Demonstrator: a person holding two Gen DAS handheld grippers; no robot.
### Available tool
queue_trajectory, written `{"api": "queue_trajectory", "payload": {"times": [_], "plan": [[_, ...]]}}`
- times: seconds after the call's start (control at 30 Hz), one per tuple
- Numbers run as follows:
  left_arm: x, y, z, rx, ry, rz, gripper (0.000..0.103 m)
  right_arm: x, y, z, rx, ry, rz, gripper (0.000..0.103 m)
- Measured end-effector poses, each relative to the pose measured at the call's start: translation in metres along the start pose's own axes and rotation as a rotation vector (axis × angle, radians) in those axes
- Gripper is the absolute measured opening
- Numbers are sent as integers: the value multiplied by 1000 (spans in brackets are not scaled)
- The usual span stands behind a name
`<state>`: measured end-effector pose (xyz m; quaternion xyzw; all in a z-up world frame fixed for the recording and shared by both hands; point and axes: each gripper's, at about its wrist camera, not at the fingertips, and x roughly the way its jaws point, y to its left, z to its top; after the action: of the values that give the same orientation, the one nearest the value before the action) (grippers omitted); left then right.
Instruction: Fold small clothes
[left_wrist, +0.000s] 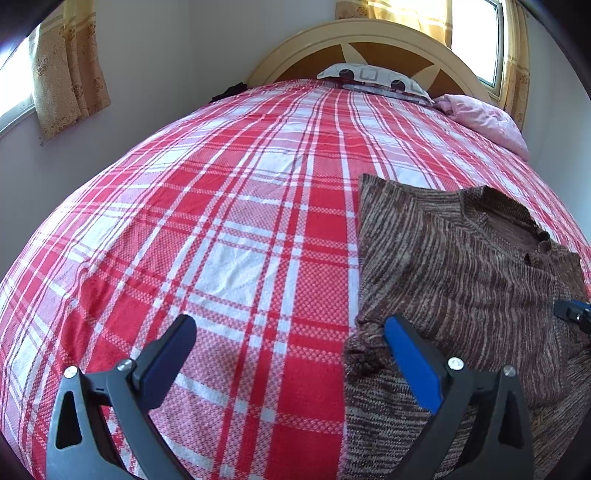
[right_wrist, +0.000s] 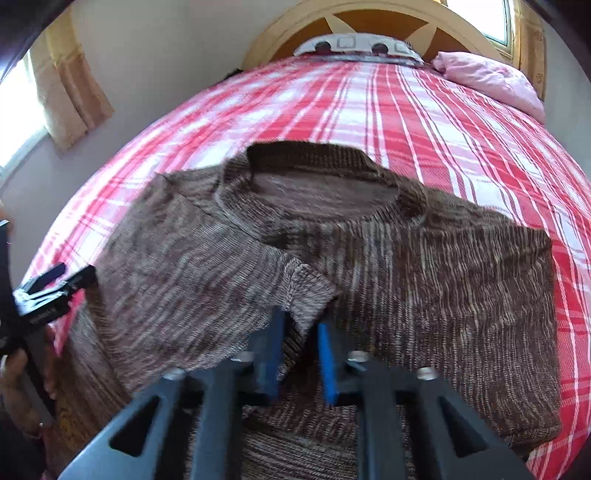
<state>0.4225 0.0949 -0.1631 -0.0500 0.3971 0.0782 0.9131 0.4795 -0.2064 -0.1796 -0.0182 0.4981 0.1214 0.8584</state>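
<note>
Sweater (right_wrist: 332, 258), a brown-and-cream striped knit, is lying spread on the bed, on the red-and-white plaid bedspread (left_wrist: 221, 221), with its ribbed collar (right_wrist: 317, 173) pointing toward the headboard (left_wrist: 369, 40). In the right wrist view, 1 sleeve is lying folded in across the chest, its cuff ending near the middle.

Going left to right in the left wrist view: a curtained window (left_wrist: 66, 70) is showing on the wall, then the plaid bedspread is filling the middle, and the sweater is sitting at the right. The left tool (left_wrist: 291, 328) is hovering with its 2 fingers standing wide apart; nothing is between them, though its blue-padded right finger is over the sweater's left edge. Far back, a patterned pillow (left_wrist: 373, 75) is leaning on the headboard, with a pink pillow (left_wrist: 484, 118) to its right.

In the right wrist view, the left tool is appearing at the left edge beside the sweater. The right tool (right_wrist: 301, 328) is sitting nearly closed, its blue pads pinching the folded sleeve's cuff (right_wrist: 306, 291) over the sweater's chest.
</note>
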Motion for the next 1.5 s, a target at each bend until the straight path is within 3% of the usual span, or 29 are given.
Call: {"api": "queue_trajectory", "payload": {"times": [0.13, 0.2, 0.23, 0.33, 0.4, 0.5, 0.63, 0.73, 0.87, 1.0, 1.1, 1.27, 1.5], "plan": [[1, 5, 1, -25, 3, -9, 103, -2, 9, -2, -94, 43, -17, 16], [1, 6, 1, -30, 3, -9, 103, -6, 4, -2, -98, 29, -43, 27], [1, 6, 1, -30, 4, -9, 103, -7, -1, -2, -83, 20, -34, 32], [1, 4, 0, -23, 3, 0, 103, -15, -11, -2, -16, -18, 34, 32], [0, 2, 0, -14, -4, 4, 103, -17, -7, 3, -25, -44, 45, 32], [-3, 5, 0, -24, -19, 4, 103, -7, 11, 12, -61, -22, 135, 32], [0, 3, 0, -15, -3, 14, 103, 18, 35, 10, -190, 12, -70, 32], [0, 1, 0, -3, 0, 22, 103, 20, 27, 7, -175, -11, -86, 40], [2, -2, 0, 12, 6, 32, 103, 4, 21, 7, -129, -23, -123, 42], [2, -4, 0, 20, 4, 43, 103, -16, 24, -9, -110, -27, -23, 42], [2, -4, 0, 19, 5, 42, 103, -12, 34, -29, -178, 7, -66, 42], [0, -2, -1, 6, 5, 23, 103, -13, 15, -34, -75, 12, -24, 47], [1, 5, -1, -18, 13, -9, 103, -19, 9, -41, -88, 6, -16, 51]]}}
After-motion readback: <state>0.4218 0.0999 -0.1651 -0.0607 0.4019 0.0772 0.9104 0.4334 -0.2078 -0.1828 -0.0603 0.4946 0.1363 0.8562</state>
